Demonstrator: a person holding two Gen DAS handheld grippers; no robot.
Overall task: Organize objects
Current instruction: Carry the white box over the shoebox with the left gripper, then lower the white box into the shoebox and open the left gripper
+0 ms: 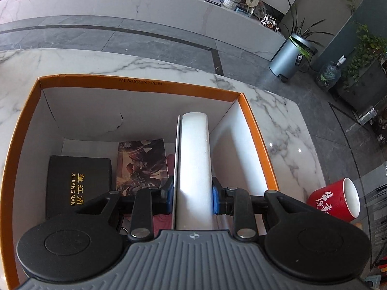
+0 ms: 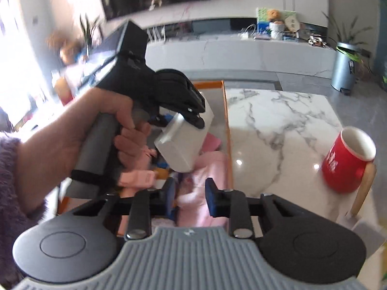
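**White box over the orange carton**

The white box (image 1: 193, 164) sits clamped between the blue pads (image 1: 169, 198) of my left gripper (image 1: 192, 199), held edge-up over the open orange-rimmed carton (image 1: 145, 88) on the marble table (image 1: 285, 125). From my right wrist view the same white box (image 2: 180, 145) hangs tilted from the left gripper (image 2: 191, 113), my left hand (image 2: 101, 125) wrapped round its grey handle, a purple fuzzy sleeve (image 2: 9, 169) at the wrist.

Down in the carton, the floor under the box is already crowded: a black box with gold lettering (image 1: 78, 186) lies flat on the left, a box with dark printed artwork (image 1: 142, 166) just beside it, touching or nearly so. The white box hides whatever lies to the right of those. The carton's right wall stands close beside it.

My right gripper (image 2: 189, 199) hovers at the carton's near edge with its jaws narrow and nothing pinched between them; below them lie pink things (image 2: 208, 169), too blurred to name.

Outside the carton, well to its right, a red mug (image 1: 336, 200) with white script stands on the table, and it shows tilted in the right wrist view (image 2: 346, 162)
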